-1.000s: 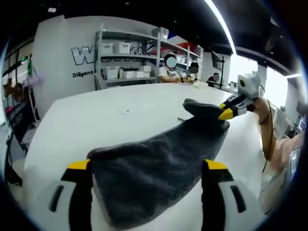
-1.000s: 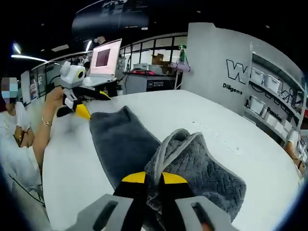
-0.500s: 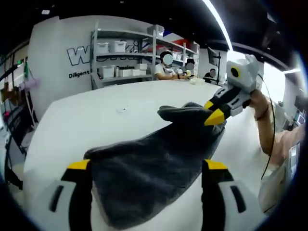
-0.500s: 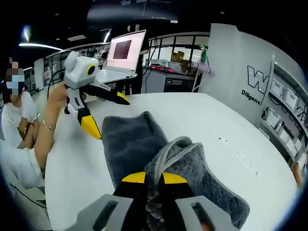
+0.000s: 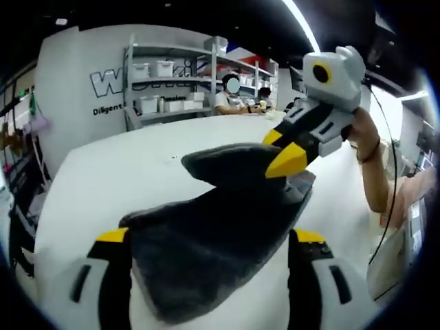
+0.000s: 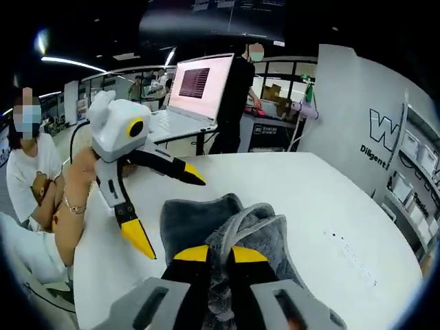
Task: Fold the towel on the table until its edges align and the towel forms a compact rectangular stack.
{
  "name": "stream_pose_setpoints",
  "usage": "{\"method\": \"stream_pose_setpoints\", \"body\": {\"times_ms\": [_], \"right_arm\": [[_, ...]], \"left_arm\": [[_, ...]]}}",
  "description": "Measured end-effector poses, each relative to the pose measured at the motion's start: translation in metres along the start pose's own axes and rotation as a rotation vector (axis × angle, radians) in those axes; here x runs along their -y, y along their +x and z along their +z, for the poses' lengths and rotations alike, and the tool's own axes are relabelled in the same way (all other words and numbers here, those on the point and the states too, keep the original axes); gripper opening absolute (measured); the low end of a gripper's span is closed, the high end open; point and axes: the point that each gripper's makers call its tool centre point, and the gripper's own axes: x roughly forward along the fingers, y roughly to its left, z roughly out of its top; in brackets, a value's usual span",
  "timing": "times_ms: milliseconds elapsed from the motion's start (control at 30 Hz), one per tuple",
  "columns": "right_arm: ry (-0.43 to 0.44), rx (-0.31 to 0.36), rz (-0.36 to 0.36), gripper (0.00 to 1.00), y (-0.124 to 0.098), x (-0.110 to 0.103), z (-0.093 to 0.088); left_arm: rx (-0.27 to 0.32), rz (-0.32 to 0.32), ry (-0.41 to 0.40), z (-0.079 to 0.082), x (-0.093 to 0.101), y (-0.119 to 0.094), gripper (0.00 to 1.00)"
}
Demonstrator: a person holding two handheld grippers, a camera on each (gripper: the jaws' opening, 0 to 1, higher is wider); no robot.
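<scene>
Between the yellow-tipped jaws of the right gripper [image 6: 218, 256], which are pinched tight on it, sits a bunched end of the grey towel [image 6: 199, 220]. That end is carried above the part still lying flat on the white desk [image 6: 330, 206]. Seen from the left gripper view, the same right gripper [image 5: 285, 155] holds the lifted end in the air over the towel's middle. The towel's long axis runs straight away from the left gripper [image 5: 210, 237] toward the far edge of the desk. Its near end lies between the left gripper's jaws, which stand wide apart and grip nothing. So the free near end lies closest to the left gripper, and the carried end has to travel along that long axis to meet it. By count: one towel, two grippers. Beyond the desk stand a shelf rack [image 5: 172, 82] with bins and one open laptop [image 6: 199, 86].
</scene>
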Motion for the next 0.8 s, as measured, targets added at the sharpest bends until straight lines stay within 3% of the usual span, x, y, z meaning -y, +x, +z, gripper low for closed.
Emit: {"method": "stream_pose_setpoints", "body": {"times_ms": [267, 500, 800], "right_arm": [[-0.006, 0.009, 0.015, 0.09, 0.022, -0.007, 0.023], [-0.011, -0.01, 0.008, 0.09, 0.046, -0.006, 0.037], [-0.027, -0.015, 0.05, 0.1, 0.081, -0.03, 0.045]], "left_arm": [[0.0, 0.031, 0.06, -0.002, -0.005, -0.019, 0.99], [-0.009, -0.013, 0.116, -0.006, 0.007, -0.025, 0.99], [0.071, 0.021, 0.109, 0.002, -0.002, -0.046, 0.99]]}}
